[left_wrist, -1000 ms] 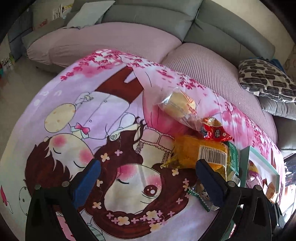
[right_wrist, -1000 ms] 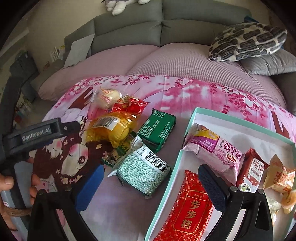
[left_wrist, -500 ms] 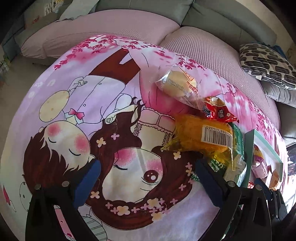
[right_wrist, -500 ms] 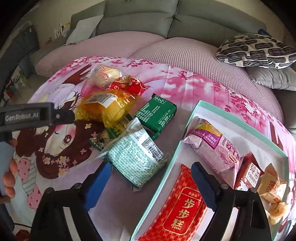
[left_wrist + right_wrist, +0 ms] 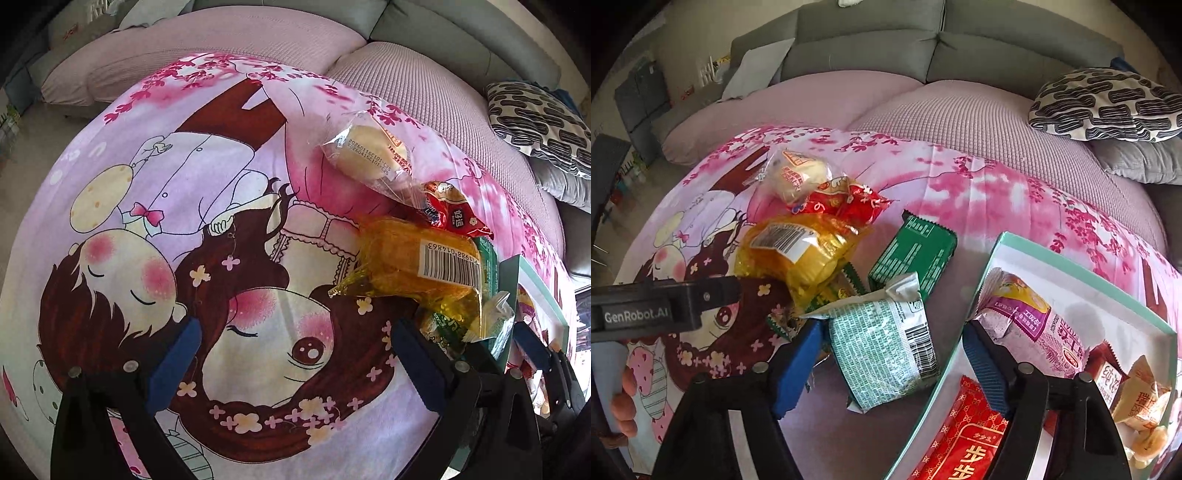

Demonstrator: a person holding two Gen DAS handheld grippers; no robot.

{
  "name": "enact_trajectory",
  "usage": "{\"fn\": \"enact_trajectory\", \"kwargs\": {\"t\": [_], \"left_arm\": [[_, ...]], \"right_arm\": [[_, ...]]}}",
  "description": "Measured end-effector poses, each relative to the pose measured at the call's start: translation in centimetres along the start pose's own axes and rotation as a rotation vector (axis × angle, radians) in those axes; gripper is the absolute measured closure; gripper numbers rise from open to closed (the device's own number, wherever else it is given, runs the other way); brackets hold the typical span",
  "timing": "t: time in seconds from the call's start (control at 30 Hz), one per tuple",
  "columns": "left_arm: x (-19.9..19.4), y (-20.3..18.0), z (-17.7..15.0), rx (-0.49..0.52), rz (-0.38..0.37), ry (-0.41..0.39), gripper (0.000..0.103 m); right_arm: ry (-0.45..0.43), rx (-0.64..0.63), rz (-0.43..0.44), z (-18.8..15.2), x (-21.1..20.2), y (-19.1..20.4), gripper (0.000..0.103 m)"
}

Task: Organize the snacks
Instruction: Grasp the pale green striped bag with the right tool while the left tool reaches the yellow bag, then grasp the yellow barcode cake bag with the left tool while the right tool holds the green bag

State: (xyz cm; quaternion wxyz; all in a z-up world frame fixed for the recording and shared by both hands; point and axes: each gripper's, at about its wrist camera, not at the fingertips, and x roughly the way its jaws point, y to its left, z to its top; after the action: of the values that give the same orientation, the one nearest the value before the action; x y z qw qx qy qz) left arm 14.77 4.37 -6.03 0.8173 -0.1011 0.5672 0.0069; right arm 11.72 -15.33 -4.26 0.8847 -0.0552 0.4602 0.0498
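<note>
We are midway through sorting snacks: several packets already lie in the shallow white box with the mint-green rim, among them a purple-and-white pouch and a red flat pack with gold characters, while a loose heap waits on the pink cartoon-printed cloth beside it.

The step in hand, as we judge it, is picking the next snack from that heap. Our right gripper straddles the pale green-and-silver printed packet, which lies just beside the box's near-left wall. Its blue-padded jaws have just been closing and now stand at a middling width, with the packet between them; the left pad sits close by the packet's edge, the right pad is at the box rim, and we cannot see either pad pressing yet.

Next we need to finish closing on the packet without catching the box wall, then lift it over the rim into a free patch of the box.

Our left gripper hovers wide and empty over the cloth, well clear of the yellow cellophane-wrapped cake to its right. Behind that lie a clear-wrapped pale bun, a red crinkled wrapper and a dark green flat bar.
</note>
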Motion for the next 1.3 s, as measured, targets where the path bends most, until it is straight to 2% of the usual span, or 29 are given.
{"fn": "enact_trajectory", "kwargs": {"t": [0.23,0.5,0.8,1.03,1.3], "left_arm": [[0.5,-0.1,-0.1,0.007,0.013,0.013,0.001],[0.7,-0.3,-0.1,0.018,0.019,0.016,0.001],[1.0,-0.6,-0.2,0.025,0.021,0.024,0.001],[0.8,-0.9,-0.3,0.033,0.028,0.018,0.001],[-1.0,-2.0,0.7,0.035,-0.003,-0.05,0.001]], "right_arm": [[-0.018,-0.039,-0.019,0.6,-0.1,0.6,0.026],[-0.019,-0.055,0.005,0.7,0.1,0.8,0.039],[0.009,0.026,0.074,0.2,0.6,-0.2,0.048],[0.008,0.1,0.125,0.0,0.2,-1.2,0.049],[0.024,0.165,0.166,0.0,0.3,-2.2,0.049]]}}
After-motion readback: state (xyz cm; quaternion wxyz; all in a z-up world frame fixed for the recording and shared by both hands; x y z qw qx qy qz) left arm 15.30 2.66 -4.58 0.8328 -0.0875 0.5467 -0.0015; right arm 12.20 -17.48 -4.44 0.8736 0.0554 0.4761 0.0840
